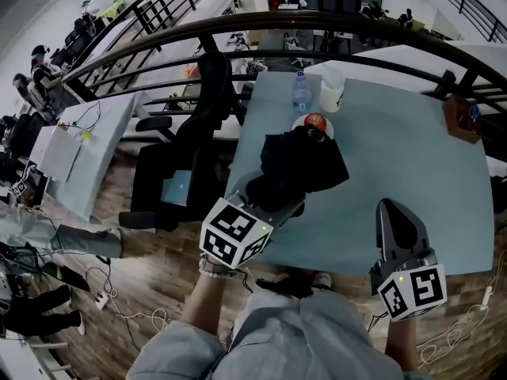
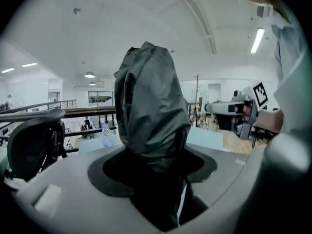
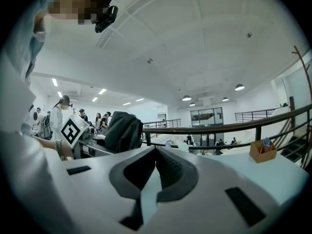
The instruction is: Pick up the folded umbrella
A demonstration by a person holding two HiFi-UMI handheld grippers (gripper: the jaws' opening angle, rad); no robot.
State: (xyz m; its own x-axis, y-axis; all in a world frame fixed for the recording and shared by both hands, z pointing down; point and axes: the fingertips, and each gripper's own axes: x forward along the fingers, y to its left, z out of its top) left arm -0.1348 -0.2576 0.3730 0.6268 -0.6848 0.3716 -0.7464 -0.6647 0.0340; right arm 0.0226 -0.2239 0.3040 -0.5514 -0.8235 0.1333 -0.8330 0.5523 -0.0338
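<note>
The folded umbrella is a black, crumpled fabric bundle held over the near-left part of the pale blue table. My left gripper is shut on its lower end. In the left gripper view the umbrella rises upright from between the jaws and fills the middle. My right gripper hovers at the table's front edge, to the right of the umbrella and apart from it, shut with nothing between its jaws. In the right gripper view, the umbrella shows at the left.
Behind the umbrella stand a water bottle, a white cup and a red fruit on a white plate. A wooden box sits at the far right edge. A black office chair stands left of the table; a dark railing runs behind.
</note>
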